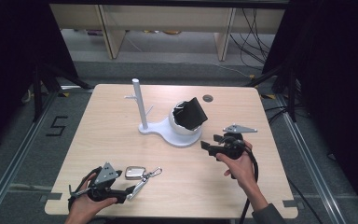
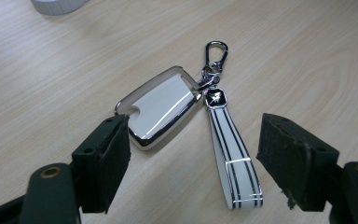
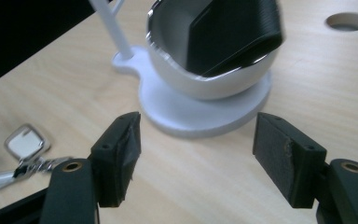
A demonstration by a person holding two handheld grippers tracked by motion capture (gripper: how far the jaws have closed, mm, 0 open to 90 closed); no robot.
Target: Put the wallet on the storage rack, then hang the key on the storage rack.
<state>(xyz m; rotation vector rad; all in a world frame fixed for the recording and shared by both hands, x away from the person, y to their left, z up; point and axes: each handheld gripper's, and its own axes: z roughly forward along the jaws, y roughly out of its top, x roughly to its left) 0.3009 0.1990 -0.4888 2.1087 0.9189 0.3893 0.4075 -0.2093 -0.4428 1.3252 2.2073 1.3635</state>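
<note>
You're working in a lab-style recording bay. Black curtains (image 1: 9, 56) flank your wooden table (image 1: 112, 140). Cables (image 1: 256, 37) trail over taped floor markings (image 1: 56, 126).

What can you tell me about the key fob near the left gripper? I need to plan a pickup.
The key fob is a flat, rounded rectangle with a glossy white face and a shiny chrome-looking rim. It lies flat on the wooden table. A metal ring at one corner joins it to a silver clasp and a white strap with dark stripes, also flat on the table. The left gripper sits open around it; one jaw pad is at the fob's edge, contact unclear.
</note>
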